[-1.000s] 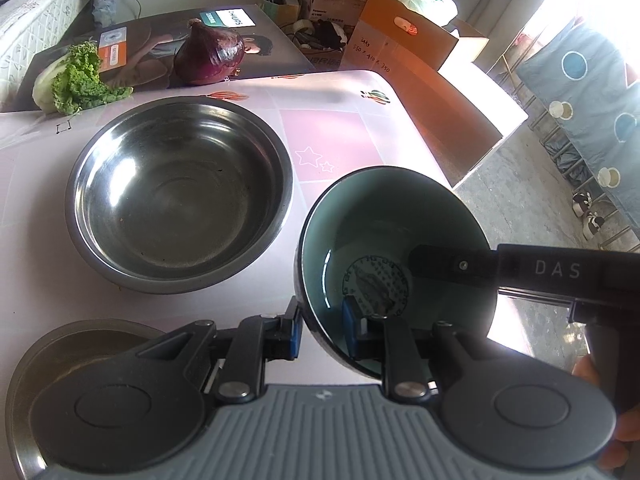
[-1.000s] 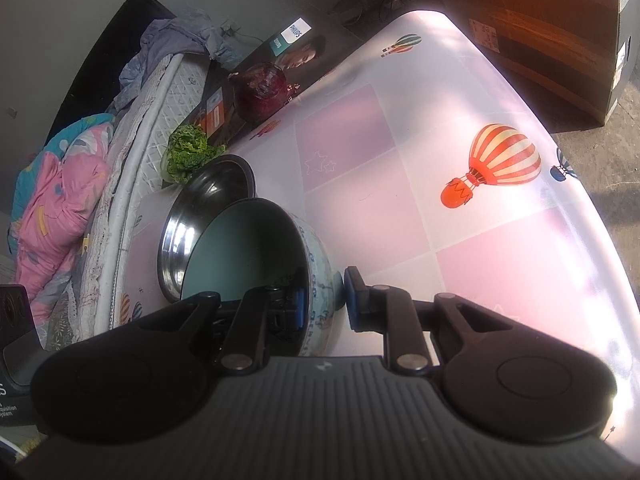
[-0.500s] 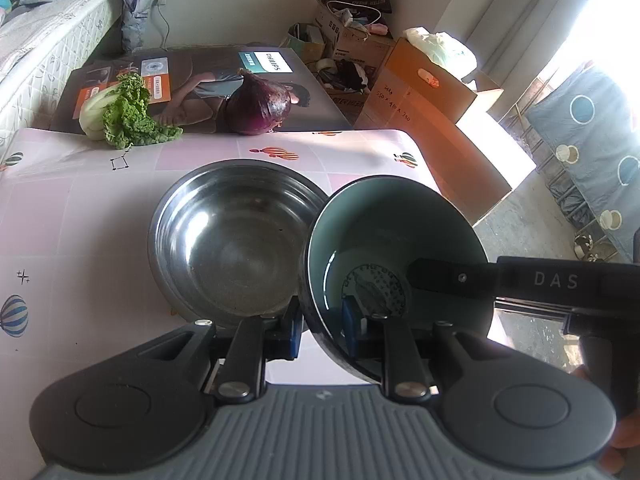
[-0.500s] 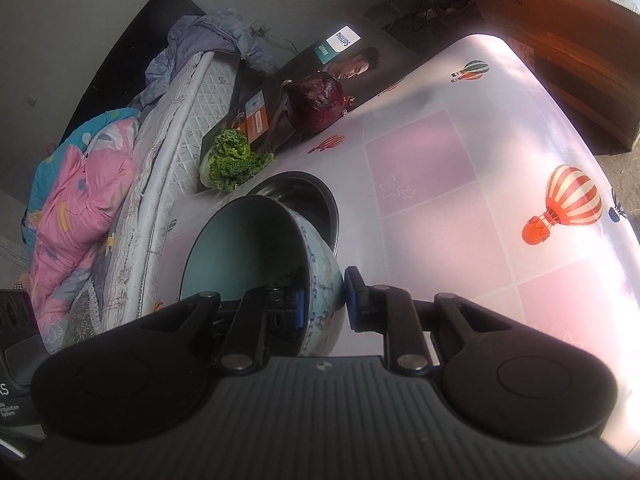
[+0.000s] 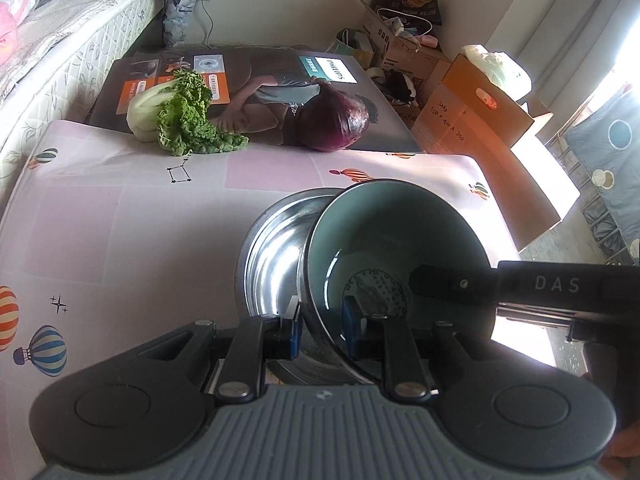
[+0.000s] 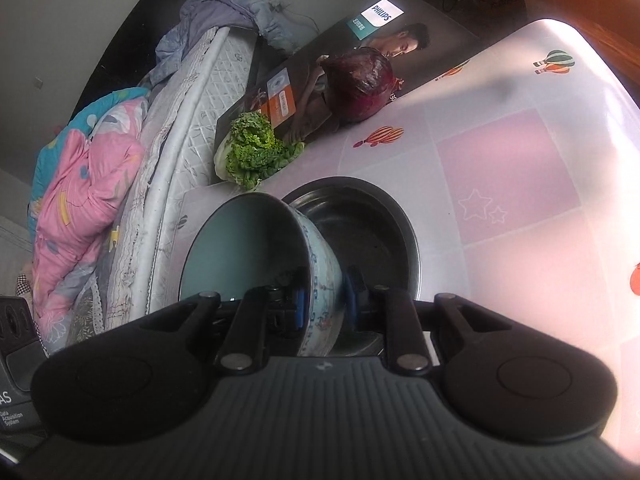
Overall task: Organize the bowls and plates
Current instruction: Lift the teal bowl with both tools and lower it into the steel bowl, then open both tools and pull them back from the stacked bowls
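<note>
The teal ceramic bowl (image 5: 396, 248) is gripped by both tools at once: its near rim is pinched between the blue pads of the left tool (image 5: 320, 326), and its patterned wall is clamped by the right tool (image 6: 325, 306), one finger inside the bowl and one outside. The bowl is held tilted, above and partly overlapping the steel bowl (image 5: 276, 264), which is seen on the desk (image 5: 120, 240) directly behind it. In the right wrist view the steel bowl (image 6: 360, 232) is shown just beyond the teal bowl (image 6: 248, 256). At the far edge of the desk from the steel bowl, a head of lettuce (image 5: 176, 116) and a red cabbage (image 5: 334, 122) are seen against a flat printed box (image 5: 260, 76). Beside the desk, left of the steel bowl, a bed (image 5: 60, 52) is visible.
</note>
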`<move>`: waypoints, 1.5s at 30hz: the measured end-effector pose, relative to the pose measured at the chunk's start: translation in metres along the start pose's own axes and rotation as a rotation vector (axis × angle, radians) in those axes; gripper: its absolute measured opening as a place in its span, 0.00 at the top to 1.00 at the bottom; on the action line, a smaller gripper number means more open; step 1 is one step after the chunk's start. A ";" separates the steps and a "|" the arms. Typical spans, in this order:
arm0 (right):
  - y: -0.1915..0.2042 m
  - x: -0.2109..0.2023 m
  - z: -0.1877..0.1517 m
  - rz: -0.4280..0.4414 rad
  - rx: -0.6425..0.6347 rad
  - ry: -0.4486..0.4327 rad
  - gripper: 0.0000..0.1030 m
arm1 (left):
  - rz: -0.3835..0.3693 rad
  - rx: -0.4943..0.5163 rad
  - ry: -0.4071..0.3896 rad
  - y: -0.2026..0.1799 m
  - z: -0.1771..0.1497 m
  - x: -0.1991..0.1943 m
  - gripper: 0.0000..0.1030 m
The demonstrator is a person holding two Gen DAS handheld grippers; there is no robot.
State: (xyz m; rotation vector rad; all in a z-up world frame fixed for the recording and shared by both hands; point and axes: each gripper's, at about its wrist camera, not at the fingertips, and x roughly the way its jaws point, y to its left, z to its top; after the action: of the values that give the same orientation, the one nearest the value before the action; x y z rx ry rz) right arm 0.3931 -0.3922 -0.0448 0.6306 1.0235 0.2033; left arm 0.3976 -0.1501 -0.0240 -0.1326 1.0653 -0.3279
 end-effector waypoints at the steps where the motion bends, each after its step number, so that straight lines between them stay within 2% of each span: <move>1: -0.002 0.006 0.001 -0.003 0.003 0.006 0.83 | 0.001 -0.002 0.006 0.002 0.001 0.004 0.80; 8: -0.015 0.036 0.002 -0.039 0.013 0.021 0.83 | 0.007 -0.010 0.042 0.013 -0.002 0.031 0.80; 15: -0.003 0.039 0.005 -0.093 -0.070 -0.044 0.81 | -0.017 -0.034 0.036 0.020 -0.002 0.030 0.80; 18: -0.002 0.037 0.006 -0.090 -0.077 -0.058 0.77 | -0.023 -0.043 0.016 0.022 -0.003 0.022 0.74; 20: -0.001 0.032 0.007 -0.075 -0.069 -0.076 0.70 | -0.033 -0.049 -0.007 0.023 -0.003 0.014 0.73; 22: 0.000 0.026 0.007 -0.063 -0.066 -0.105 0.59 | -0.042 -0.053 -0.023 0.023 -0.003 0.006 0.66; 28: 0.005 -0.002 0.003 0.002 -0.032 -0.159 0.56 | -0.050 -0.055 -0.059 0.025 -0.008 -0.024 0.56; 31: 0.013 -0.031 -0.009 0.049 -0.037 -0.180 0.56 | -0.057 -0.036 -0.074 0.027 -0.016 -0.049 0.50; 35: 0.027 -0.093 -0.045 0.067 -0.102 -0.236 0.54 | -0.057 0.008 -0.130 0.034 -0.042 -0.102 0.40; 38: 0.034 -0.142 -0.084 0.074 -0.136 -0.265 0.48 | -0.051 0.044 -0.177 0.040 -0.070 -0.140 0.27; 40: 0.042 -0.174 -0.118 0.054 -0.177 -0.293 0.42 | -0.045 0.075 -0.217 0.044 -0.093 -0.169 0.16; 41: 0.046 -0.185 -0.134 0.036 -0.203 -0.305 0.38 | -0.039 0.093 -0.235 0.047 -0.106 -0.182 0.14; 43: 0.055 -0.205 -0.167 -0.013 -0.263 -0.336 0.21 | -0.010 0.123 -0.273 0.051 -0.131 -0.207 0.11; 45: 0.066 -0.223 -0.210 -0.087 -0.349 -0.369 0.16 | 0.026 0.145 -0.313 0.056 -0.159 -0.230 0.09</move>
State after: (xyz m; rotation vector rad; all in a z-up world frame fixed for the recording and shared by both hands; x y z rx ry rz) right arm 0.1085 -0.3547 0.0809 0.2894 0.6369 0.1754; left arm 0.1679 -0.0140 0.0770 -0.0378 0.7302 -0.3468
